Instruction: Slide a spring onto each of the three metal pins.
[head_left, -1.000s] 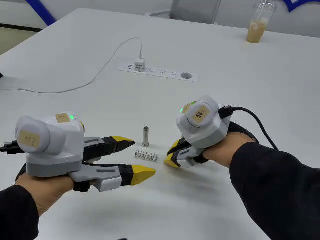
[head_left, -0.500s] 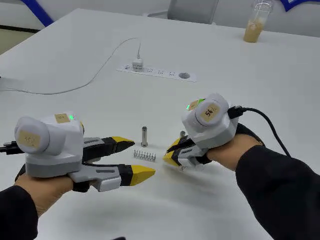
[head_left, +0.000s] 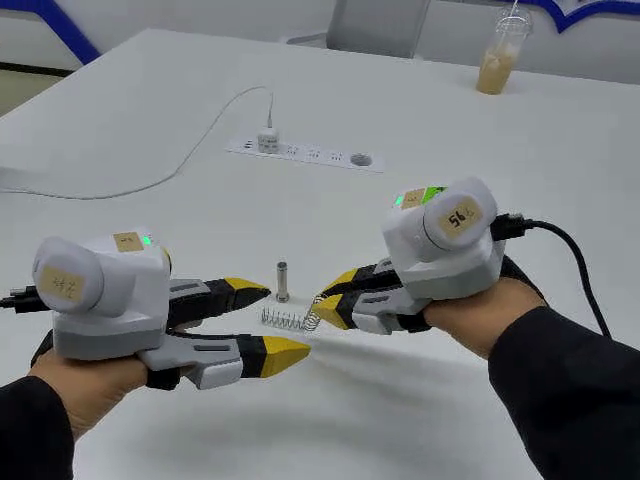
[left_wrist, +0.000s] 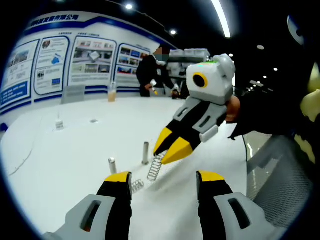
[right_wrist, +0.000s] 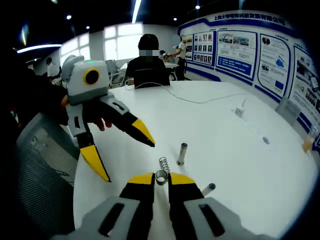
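Right gripper (head_left: 325, 305) raised off the table (head_left: 420, 120) since the earlier frame | jaws closed on a spring (left_wrist: 155, 167), pinched by one end at the tips and left hanging | second spring (head_left: 281, 319) laid flat just near of the upright pin (head_left: 282, 281) | left gripper (left_wrist: 164, 176) held open, nothing gripped.

White table (head_left: 480, 160), silver spring (left_wrist: 155, 169), silver pin (head_left: 282, 281), yellow-tipped black left gripper (left_wrist: 166, 177)

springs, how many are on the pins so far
None yet. Both pins in the left gripper view, the tall pin and the short pin, stand bare. In hand: the right gripper is shut on one spring. Left: seating it, then the loose spring on the table; the left gripper is open.
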